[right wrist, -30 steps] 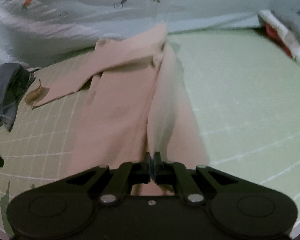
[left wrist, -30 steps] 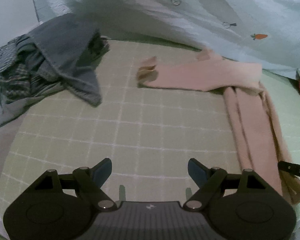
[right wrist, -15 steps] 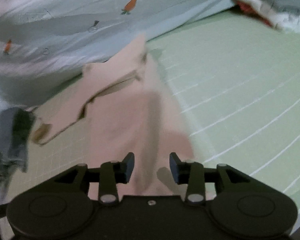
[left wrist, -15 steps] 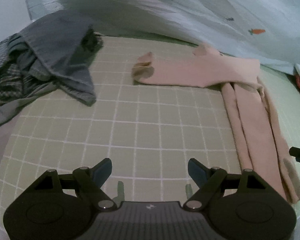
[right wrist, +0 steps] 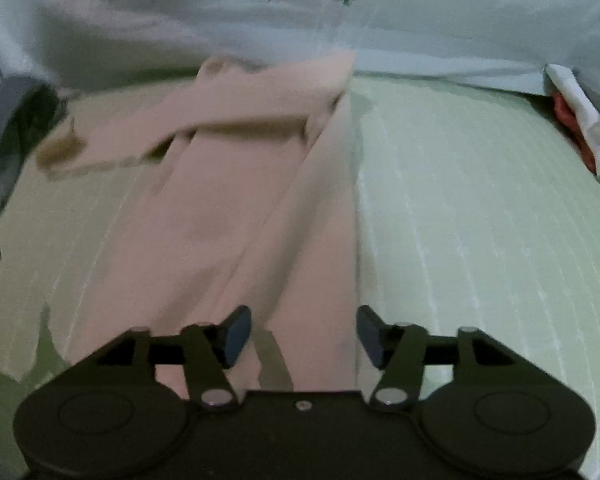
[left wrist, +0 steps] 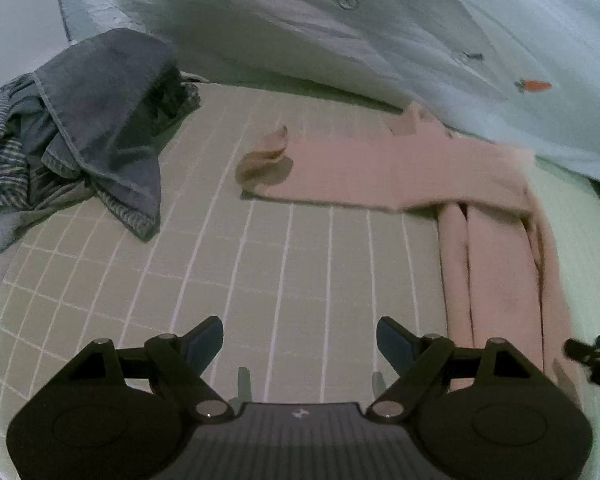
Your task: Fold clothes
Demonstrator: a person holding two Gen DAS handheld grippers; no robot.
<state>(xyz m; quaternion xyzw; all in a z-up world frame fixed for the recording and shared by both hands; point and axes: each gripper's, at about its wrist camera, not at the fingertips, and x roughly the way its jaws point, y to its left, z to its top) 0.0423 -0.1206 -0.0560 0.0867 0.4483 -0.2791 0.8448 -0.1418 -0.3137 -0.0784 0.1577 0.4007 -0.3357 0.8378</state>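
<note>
Sheet: one pale blue sheet [left wrist: 380, 32] along the far side, printed with small orange carrots; two carrots countable in the right wrist view, one in the left.
Mat: one green mat [left wrist: 228, 272] with a white grid; no writing readable on it.
Pink garment: one pink garment [right wrist: 236, 200] lying flat on the mat, long part folded lengthwise, one part bent across its far end towards the grey pile.
Grey pile: one heap of grey-blue and striped clothes [left wrist: 80, 128] at the mat's far left corner, apart from the pink garment.
Left gripper: left gripper [left wrist: 300, 344] wide apart over bare mat, nothing between the jaws.
Right gripper: right gripper [right wrist: 304, 336] has just been opening; jaws apart above the garment's near end, not pinching it.
Small mark: a tiny logo on the left gripper's body, unreadable.
</note>
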